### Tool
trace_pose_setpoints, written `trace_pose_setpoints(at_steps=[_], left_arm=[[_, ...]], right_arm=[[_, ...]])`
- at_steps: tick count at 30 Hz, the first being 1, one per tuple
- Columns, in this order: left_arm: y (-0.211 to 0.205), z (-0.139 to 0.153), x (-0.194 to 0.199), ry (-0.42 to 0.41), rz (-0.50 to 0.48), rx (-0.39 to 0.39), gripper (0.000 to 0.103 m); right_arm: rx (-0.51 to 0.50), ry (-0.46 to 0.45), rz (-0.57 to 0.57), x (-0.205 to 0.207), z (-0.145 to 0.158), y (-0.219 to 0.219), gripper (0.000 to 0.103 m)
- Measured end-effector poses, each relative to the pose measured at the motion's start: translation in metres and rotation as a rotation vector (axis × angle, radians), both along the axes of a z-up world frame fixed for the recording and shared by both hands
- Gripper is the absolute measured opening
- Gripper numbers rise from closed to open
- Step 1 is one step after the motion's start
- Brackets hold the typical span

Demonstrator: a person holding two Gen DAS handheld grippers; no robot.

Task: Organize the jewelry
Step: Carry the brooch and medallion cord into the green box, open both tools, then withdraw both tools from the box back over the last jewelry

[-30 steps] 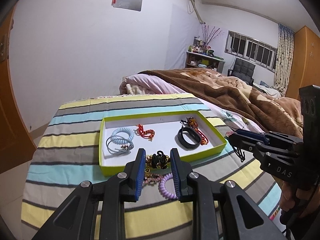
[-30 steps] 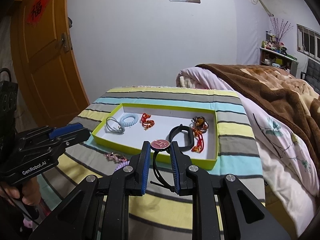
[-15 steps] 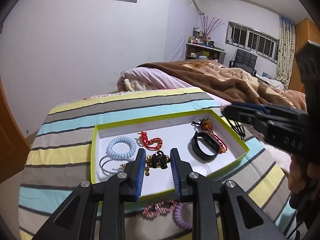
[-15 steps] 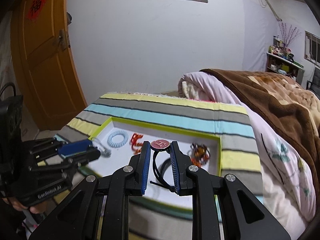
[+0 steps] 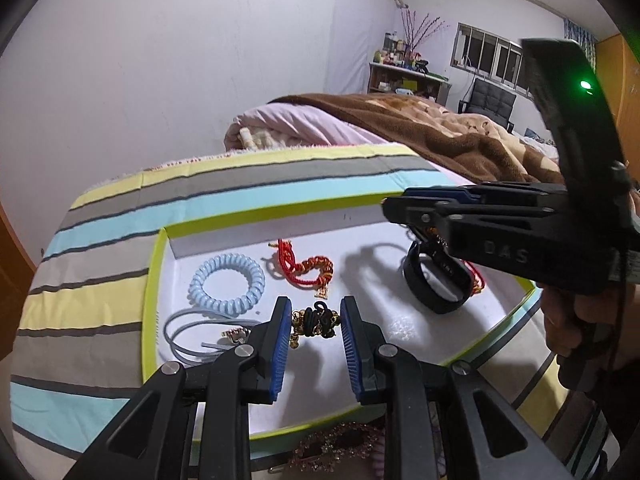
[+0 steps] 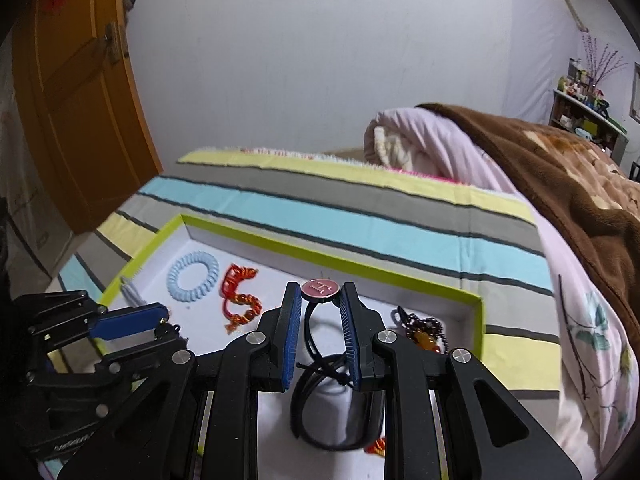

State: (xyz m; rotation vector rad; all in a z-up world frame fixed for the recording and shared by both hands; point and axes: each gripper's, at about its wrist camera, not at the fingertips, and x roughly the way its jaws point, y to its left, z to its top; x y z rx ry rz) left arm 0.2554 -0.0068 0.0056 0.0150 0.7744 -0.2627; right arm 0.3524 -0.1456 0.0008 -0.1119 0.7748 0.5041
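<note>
Left tool (image 5: 314, 322) round hair-tie (image 5: 316, 321) (above tray (image 5: 150, 276))

Right gripper (image 5: 404, 210) reads "DAS" — nothing else.

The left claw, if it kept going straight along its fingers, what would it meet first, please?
Probably the red braided bracelet on the white floor of the green-rimmed tray, just beyond the black and gold hair tie that the left claw holds; depth is uncertain.

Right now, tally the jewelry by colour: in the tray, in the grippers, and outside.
Light blue: 1, coil tie
Grey: 1, cord
Red: 2, braided bracelet, charm tassel
Black: 3, band, black-gold piece in left gripper, pink-disc tie in right gripper
Pink: 1, chain outside tray
Total: 8
</note>
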Motion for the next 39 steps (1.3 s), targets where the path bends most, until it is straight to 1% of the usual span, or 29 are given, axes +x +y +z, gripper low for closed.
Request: trace_pose_setpoints(at_steps=[5, 9, 14, 21, 26, 35, 39], left_arm=[[0.001, -0.010, 0.005, 0.039, -0.005, -0.009, 0.025], [0.002, -0.012, 0.006, 0.049, -0.010, -0.017, 0.025], [0.004, -0.012, 0.005, 0.055, -0.013, -0.020, 0.025], [0.006, -0.003, -0.006, 0.041, -0.007, -0.033, 0.026], [0.009, 0.010, -0.025, 0.007, 0.007, -0.037, 0.026], [0.016, 0.033, -0.079, -0.065, 0.056, -0.041, 0.026], [0.016, 0.041, -0.109, -0.088, 0.075, -0.042, 0.026]], right_arm=[[-0.015, 0.047, 0.009, 0.011, -0.014, 0.002, 0.021], [-0.017, 0.072, 0.011, 0.013, -0.021, 0.003, 0.021], [-0.012, 0.072, 0.001, 0.012, -0.020, 0.002, 0.022], [0.010, 0.032, -0.007, 0.000, -0.005, -0.002, 0.024], [0.051, -0.002, -0.024, -0.025, 0.012, -0.014, 0.024], [0.083, -0.075, -0.058, -0.102, 0.034, -0.037, 0.024], [0.108, -0.086, -0.074, -0.134, 0.040, -0.047, 0.024]])
